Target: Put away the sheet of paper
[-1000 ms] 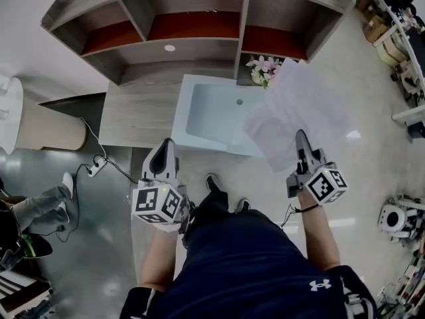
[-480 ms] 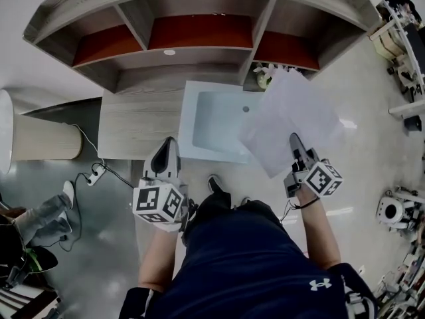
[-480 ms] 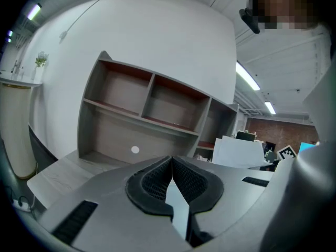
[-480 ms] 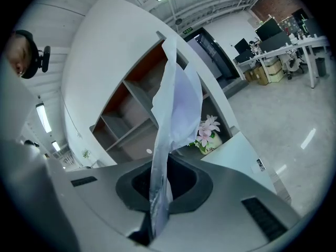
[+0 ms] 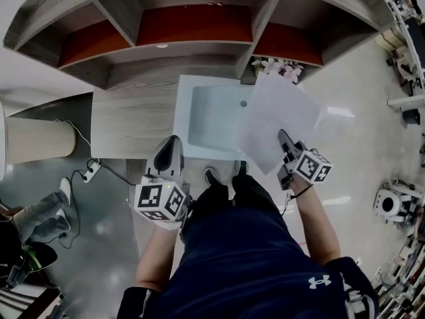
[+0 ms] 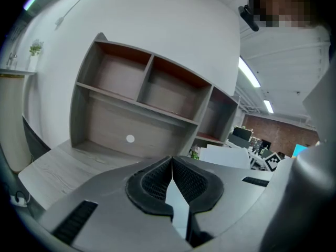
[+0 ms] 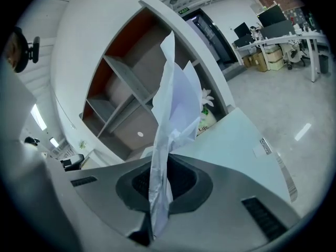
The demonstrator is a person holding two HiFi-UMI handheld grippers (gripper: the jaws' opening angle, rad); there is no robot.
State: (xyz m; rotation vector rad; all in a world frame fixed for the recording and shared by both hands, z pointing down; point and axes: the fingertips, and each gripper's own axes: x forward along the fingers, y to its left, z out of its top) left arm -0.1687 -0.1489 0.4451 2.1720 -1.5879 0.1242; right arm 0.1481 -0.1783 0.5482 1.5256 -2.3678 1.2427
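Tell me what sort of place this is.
Most likely an office or lab workroom. A wooden shelf unit stands over a desk, worktables with monitors stand further back, and the floor is hard and glossy.

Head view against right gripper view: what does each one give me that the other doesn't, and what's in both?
Only the head view: the person's shoes, the power strip on the floor, and the whole outline of the sheet of paper. Only the right gripper view: the right gripper with its jaws pinched on the sheet's edge, and office desks behind. Both: the sheet, the pale blue container, the wooden shelf unit and the flowers.
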